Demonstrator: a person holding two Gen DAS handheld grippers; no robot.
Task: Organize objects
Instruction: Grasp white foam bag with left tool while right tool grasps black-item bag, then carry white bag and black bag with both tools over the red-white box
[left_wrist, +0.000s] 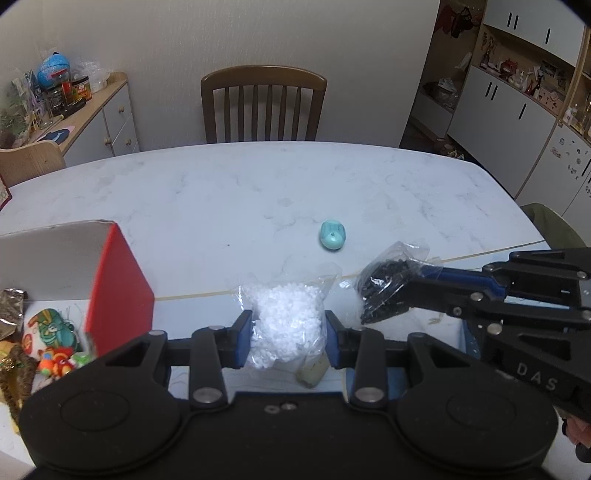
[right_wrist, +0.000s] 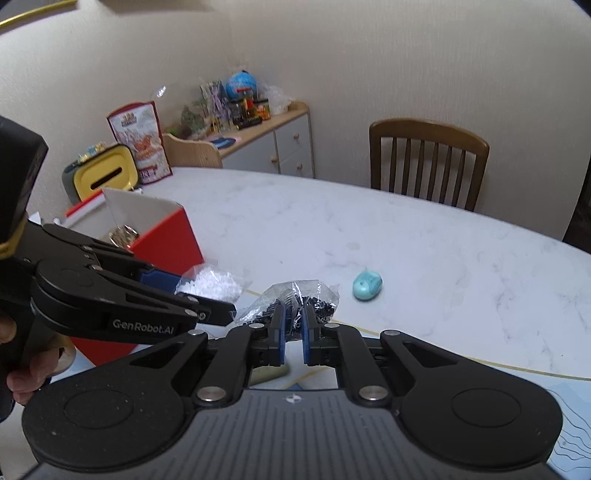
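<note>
My left gripper (left_wrist: 289, 338) is shut on a clear bag of white beads (left_wrist: 286, 317), held just above the table; the same bag of white beads (right_wrist: 210, 284) shows in the right wrist view. My right gripper (right_wrist: 292, 332) is shut on a clear bag of black beads (right_wrist: 295, 306), seen from the left as the bag of black beads (left_wrist: 384, 291) to the right of the white one. A red box (left_wrist: 118, 284) stands open at the left, with small toys and trinkets inside. A teal egg-shaped toy (left_wrist: 332, 235) lies alone on the marble table (left_wrist: 258, 192).
A small cream-coloured object (left_wrist: 313, 372) lies under the bags. A wooden chair (left_wrist: 263, 105) stands at the table's far side. A sideboard (left_wrist: 96, 122) with clutter is at the back left. A yellow case (right_wrist: 105, 177) and a snack bag (right_wrist: 140, 142) sit beyond the box.
</note>
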